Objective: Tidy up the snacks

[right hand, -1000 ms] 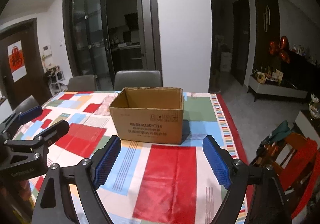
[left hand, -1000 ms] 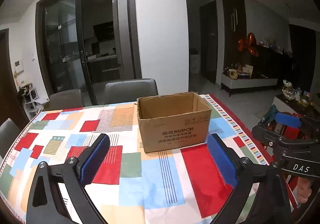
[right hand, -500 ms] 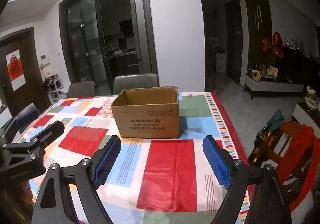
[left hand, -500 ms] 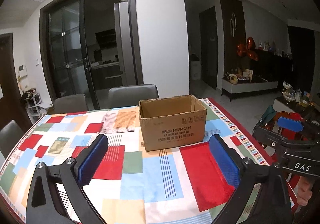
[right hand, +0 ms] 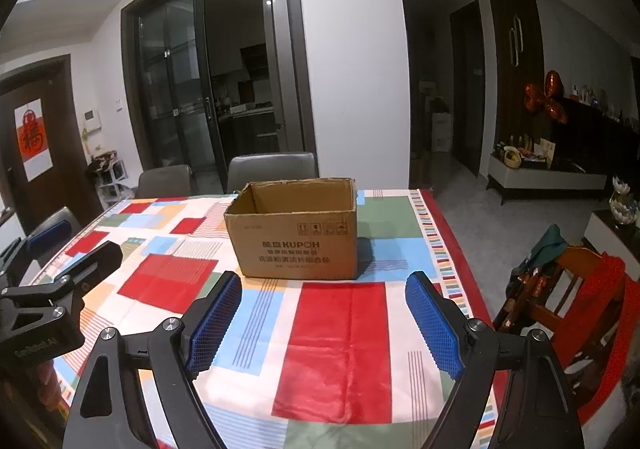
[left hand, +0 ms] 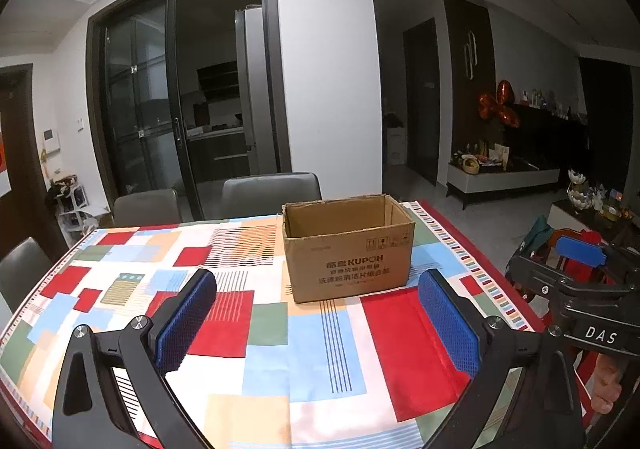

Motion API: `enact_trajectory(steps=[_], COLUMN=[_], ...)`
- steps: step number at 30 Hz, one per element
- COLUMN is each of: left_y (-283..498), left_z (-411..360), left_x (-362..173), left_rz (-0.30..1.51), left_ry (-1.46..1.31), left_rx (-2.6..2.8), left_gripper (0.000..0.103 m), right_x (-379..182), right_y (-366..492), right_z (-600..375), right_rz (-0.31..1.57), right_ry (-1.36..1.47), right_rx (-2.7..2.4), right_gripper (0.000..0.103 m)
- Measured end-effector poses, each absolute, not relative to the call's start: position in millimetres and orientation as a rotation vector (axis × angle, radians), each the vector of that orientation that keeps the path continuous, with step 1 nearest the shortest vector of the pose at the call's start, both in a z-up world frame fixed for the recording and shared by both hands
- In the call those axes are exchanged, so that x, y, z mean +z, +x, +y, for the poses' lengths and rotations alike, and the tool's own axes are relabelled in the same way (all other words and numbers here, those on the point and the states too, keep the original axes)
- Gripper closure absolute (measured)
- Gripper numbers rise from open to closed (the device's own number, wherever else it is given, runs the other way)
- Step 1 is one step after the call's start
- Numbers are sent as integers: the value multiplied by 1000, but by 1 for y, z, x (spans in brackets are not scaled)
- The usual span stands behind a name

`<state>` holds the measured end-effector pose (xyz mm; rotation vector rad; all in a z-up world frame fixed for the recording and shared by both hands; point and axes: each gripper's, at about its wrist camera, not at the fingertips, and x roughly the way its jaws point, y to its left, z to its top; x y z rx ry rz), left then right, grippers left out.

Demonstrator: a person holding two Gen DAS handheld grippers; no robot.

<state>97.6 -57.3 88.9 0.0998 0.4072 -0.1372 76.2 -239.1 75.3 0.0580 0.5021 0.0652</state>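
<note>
Start of task, nothing packed — one open brown cardboard box (left hand: 347, 249) stands mid-table on the patchwork tablecloth (left hand: 320, 349), looks empty. No snacks in view. Left gripper (left hand: 318, 323) and right gripper (right hand: 322, 323): both jaws spread, nothing between. Two grippers, one box — next: locate a snack to pick

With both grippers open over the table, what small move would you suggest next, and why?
Probably turn to look for the snacks: the cardboard box stands open on the tablecloth, no snack shows in either view, and the left gripper and right gripper hold nothing.
</note>
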Motion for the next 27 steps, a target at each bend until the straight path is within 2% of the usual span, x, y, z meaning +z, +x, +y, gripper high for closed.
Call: enact_trajectory(steps=[27], left_y=[89], left_z=[-50], left_x=[84], left_rz=[420], left_ry=[81], left_rx=[-143], left_gripper=[0], right_x=[76], right_y=[76], right_z=[-239], right_rz=[501], right_ry=[48], right_rx=[65], right_gripper=[18])
